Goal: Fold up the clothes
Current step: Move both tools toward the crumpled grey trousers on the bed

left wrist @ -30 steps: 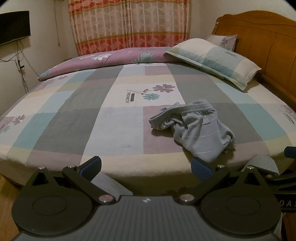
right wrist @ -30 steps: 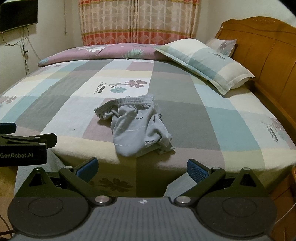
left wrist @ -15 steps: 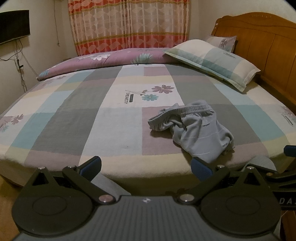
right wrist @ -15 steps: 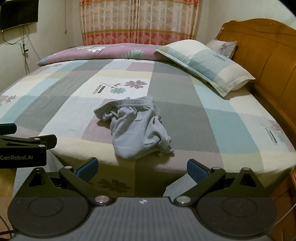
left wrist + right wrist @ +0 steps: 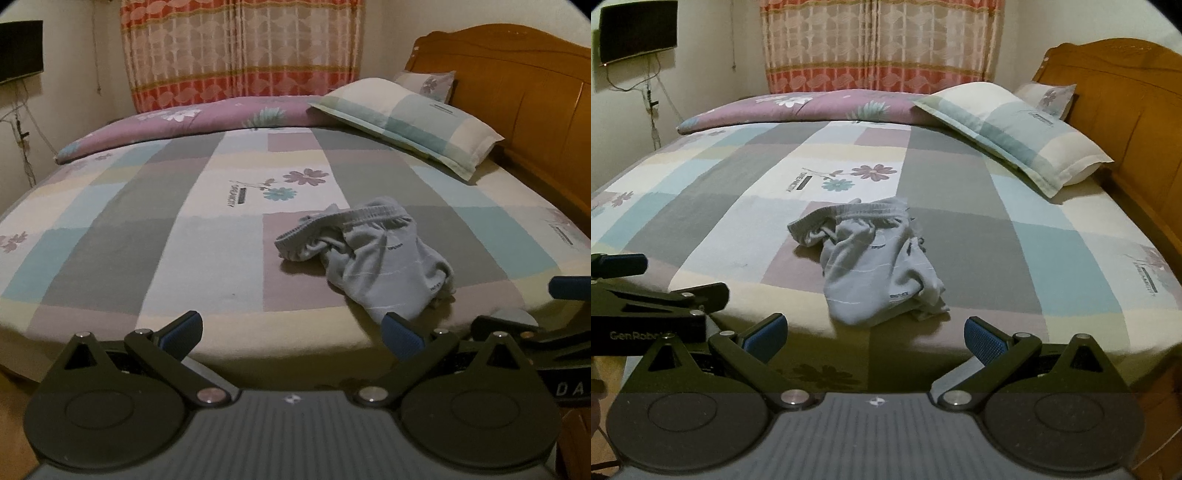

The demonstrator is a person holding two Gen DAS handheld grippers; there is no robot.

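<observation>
Your left claw (image 5: pixel 291 332) stands with its blue-padded fingers (image 5: pixel 183 330) spread wide apart and nothing between them; it hangs at the near edge of the bed (image 5: pixel 110 266), not touching the sheet. Your right claw (image 5: pixel 873 334) is the same: fingers (image 5: pixel 982 339) wide apart, empty, held just off the bed's near edge. Each claw shows at the side of the other's view, the right one at the far right of the left wrist view, the left one at the far left of the right wrist view, so the two sit side by side.

The grey shorts (image 5: pixel 369 258) lie crumpled on the bed just ahead of your claws. From the left claw they are ahead and to the right, their near hem just beyond the right finger. From the right claw they are almost straight ahead, a little left of centre (image 5: pixel 875 266). The elastic waistband is bunched on the far left of the heap, and the legs trail toward you, close to the bed's edge. Neither claw touches them.

Further ahead, a checked pillow (image 5: pixel 406 125) lies to the right against the wooden headboard (image 5: pixel 517 81). A folded purple floral quilt (image 5: pixel 184 122) runs along the far side, with a patterned curtain (image 5: pixel 240 51) behind it. A dark screen (image 5: pixel 639 31) hangs on the wall far to the left.
</observation>
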